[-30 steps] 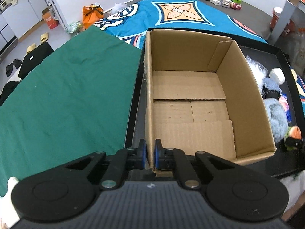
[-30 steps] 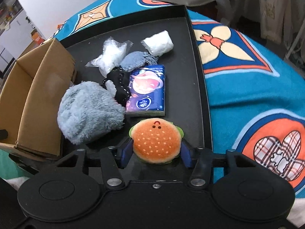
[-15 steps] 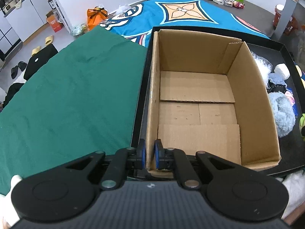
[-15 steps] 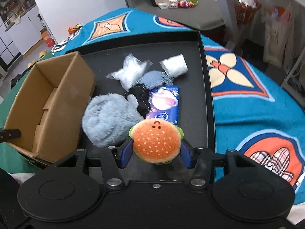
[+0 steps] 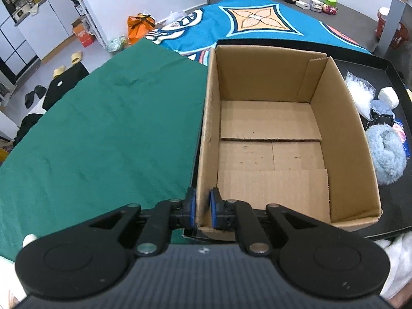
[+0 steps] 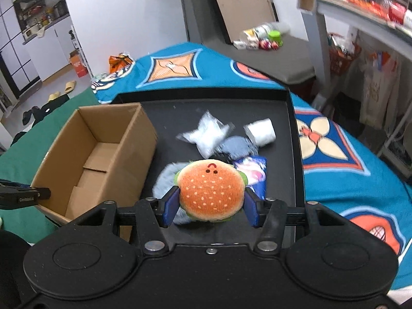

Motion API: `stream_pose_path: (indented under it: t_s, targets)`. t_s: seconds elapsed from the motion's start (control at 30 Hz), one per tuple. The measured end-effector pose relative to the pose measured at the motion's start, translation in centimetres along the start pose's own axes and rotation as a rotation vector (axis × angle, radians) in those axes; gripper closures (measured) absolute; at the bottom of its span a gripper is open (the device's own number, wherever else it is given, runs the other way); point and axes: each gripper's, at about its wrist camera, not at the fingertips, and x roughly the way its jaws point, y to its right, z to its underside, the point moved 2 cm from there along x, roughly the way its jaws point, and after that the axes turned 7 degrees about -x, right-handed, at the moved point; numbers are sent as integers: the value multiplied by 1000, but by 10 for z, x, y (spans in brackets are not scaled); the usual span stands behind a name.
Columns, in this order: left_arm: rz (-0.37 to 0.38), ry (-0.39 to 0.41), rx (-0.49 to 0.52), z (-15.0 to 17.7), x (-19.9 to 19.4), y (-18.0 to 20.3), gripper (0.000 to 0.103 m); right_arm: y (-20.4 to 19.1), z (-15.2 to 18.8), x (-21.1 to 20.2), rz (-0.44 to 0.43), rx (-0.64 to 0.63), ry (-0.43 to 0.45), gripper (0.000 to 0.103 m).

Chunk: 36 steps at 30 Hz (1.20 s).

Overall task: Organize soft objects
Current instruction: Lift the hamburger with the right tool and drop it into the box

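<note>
a black tray (image 6: 296,139) on a blue patterned cloth (image 6: 334,159), green cloth (image 5: 103,134) at left. left gripper (image 5: 202,209) pinches the box (image 5: 206,128) wall; right gripper (image 6: 210,207) holds a burger plush (image 6: 211,189). slippers (image 5: 68,63) on the floor, upper left.

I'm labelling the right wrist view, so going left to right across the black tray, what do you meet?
Cardboard box → burger plush, held in the right gripper → white roll → the tray's right rim.
</note>
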Motion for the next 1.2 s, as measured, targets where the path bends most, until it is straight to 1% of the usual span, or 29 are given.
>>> stream_pose_path:
  t_s: [0.07, 0.13, 0.27, 0.53, 0.63, 0.83, 1.13, 1.17, 1.2]
  targets:
    - [-6, 41, 0, 1, -7, -1, 92, -7, -4, -2, 4, -17, 17, 52]
    - [-9, 49, -4, 3, -10, -1, 92, -14, -9, -3, -1, -25, 29, 52]
    - [2, 51, -16, 2, -9, -3, 92, -29, -17, -5, -15, -53, 48, 52]
    - [56, 58, -70, 2, -7, -13, 94, -58, -33, -7, -49, -80, 99, 52]
    - [62, 61, -78, 2, -6, -14, 94, -68, -41, -5, -57, -96, 117, 52]
    - [76, 65, -89, 4, -5, -18, 94, -87, -49, 4, -77, -122, 126, 52]
    - [128, 42, -117, 3, 1, -27, 94, -117, -56, 13, -126, -156, 135, 51]
    - [130, 42, -119, 3, 1, -27, 94, -120, -58, 14, -128, -155, 136, 50]
    - [135, 41, -121, 3, 2, -28, 94, -121, -59, 15, -133, -154, 138, 47]
